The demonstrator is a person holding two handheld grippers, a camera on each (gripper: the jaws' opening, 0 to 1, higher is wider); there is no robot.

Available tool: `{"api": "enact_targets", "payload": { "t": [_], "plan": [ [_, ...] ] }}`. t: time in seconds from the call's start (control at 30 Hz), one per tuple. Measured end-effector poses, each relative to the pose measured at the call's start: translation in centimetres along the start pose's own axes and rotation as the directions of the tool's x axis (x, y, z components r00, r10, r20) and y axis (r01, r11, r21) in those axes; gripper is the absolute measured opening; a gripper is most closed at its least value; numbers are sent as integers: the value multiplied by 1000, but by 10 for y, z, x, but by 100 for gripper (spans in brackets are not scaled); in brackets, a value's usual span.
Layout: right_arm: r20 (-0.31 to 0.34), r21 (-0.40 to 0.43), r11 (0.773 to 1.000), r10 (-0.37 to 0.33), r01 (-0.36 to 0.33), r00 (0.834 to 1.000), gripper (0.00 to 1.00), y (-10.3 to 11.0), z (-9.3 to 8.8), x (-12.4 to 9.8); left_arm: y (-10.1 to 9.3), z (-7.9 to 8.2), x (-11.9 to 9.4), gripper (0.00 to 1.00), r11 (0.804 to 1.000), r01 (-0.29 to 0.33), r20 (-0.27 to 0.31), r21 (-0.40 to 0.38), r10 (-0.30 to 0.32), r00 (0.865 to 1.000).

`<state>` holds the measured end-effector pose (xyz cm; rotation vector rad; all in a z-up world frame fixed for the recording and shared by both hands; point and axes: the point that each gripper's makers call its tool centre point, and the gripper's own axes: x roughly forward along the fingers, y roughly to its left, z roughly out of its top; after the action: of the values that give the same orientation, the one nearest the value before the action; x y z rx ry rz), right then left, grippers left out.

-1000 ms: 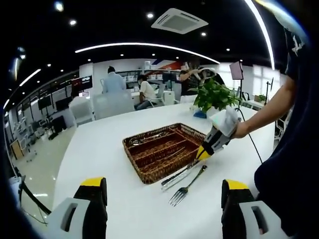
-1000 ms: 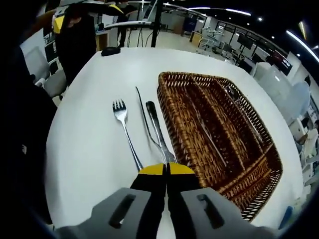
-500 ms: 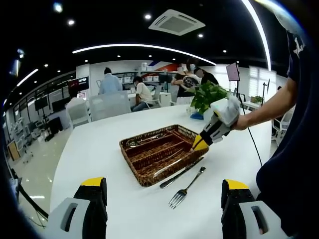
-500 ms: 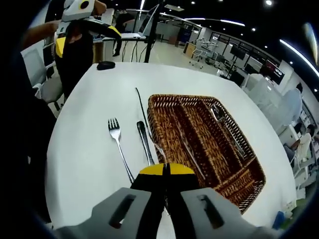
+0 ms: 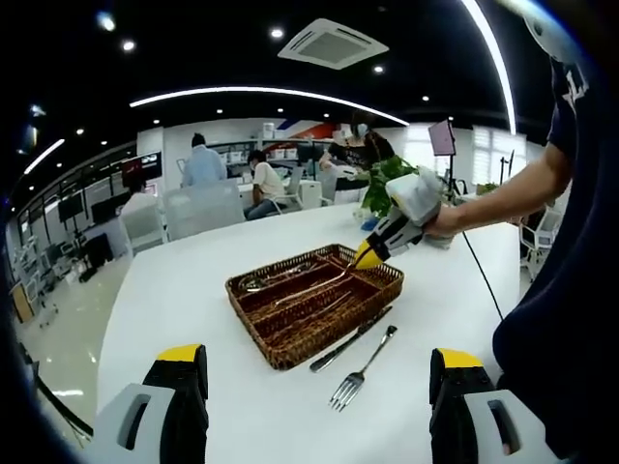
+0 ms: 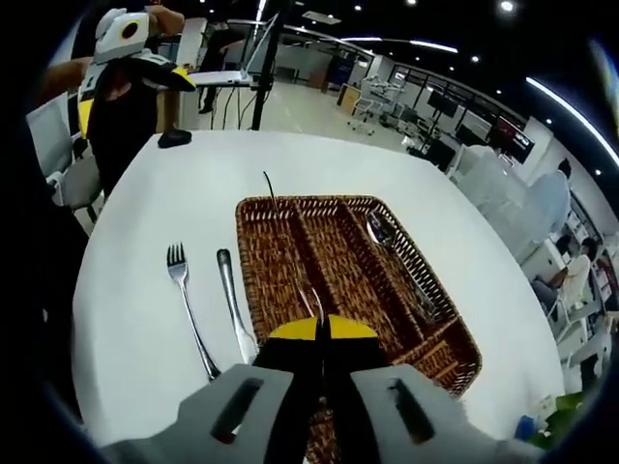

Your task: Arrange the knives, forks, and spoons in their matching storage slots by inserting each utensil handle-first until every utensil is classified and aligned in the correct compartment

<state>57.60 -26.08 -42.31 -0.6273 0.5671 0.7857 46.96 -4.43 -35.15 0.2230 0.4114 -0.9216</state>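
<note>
The right gripper [image 6: 320, 333] pinches a utensil [image 6: 293, 253] over the wicker tray [image 6: 440, 333]. A fork [image 6: 188, 308] and knife [image 6: 233, 307] lie beside it; the left gripper [image 5: 319, 387] stands spread

Table [image 5: 193, 290]: plain white, glossy, no pattern.
Basket [image 5: 290, 333]: brown woven wicker, darker reddish-brown inside the compartments, lighter tan along the rim.
Fork [image 5: 363, 370]: bright silver metal; lies on the white surface near the basket's long side.
Knife [image 5: 350, 338]: silver, darker grey than the fork.
Utensils inside the basket: silver.
Left gripper [image 5: 319, 411]: black jaws, yellow tips, grey body.
Right gripper [image 6: 322, 333]: black jaws, yellow tips, grey housing; seen in the left gripper view as white-grey with a yellow tip.
Sleeve [image 5: 566, 97]: dark navy.
Plant [image 5: 387, 179]: green leaves.
</note>
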Motion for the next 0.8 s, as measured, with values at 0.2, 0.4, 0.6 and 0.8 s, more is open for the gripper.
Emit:
{"api": "enact_targets", "payload": {
  "t": [0.2,0.4,0.6,0.8],
  "plan": [
    [-10,23,1000,-14,14,1000,0,-23,-3,8,1,0,7,100,1000,14,-5,-1,-14,1000],
    [-21,36,999,-25,26,999,0,-45,-10,17,6,0,13,100,1000,17,-21,21,-16,1000],
    [-17,72,997,-22,23,1000,0,-53,-16,30,10,5,19,100,1000,19,-10,9,-19,1000],
    [-39,68,998,8,-5,999,0,-59,-20,45,11,10,25,100,999,36,-24,12,-36,999]
  ]
}}
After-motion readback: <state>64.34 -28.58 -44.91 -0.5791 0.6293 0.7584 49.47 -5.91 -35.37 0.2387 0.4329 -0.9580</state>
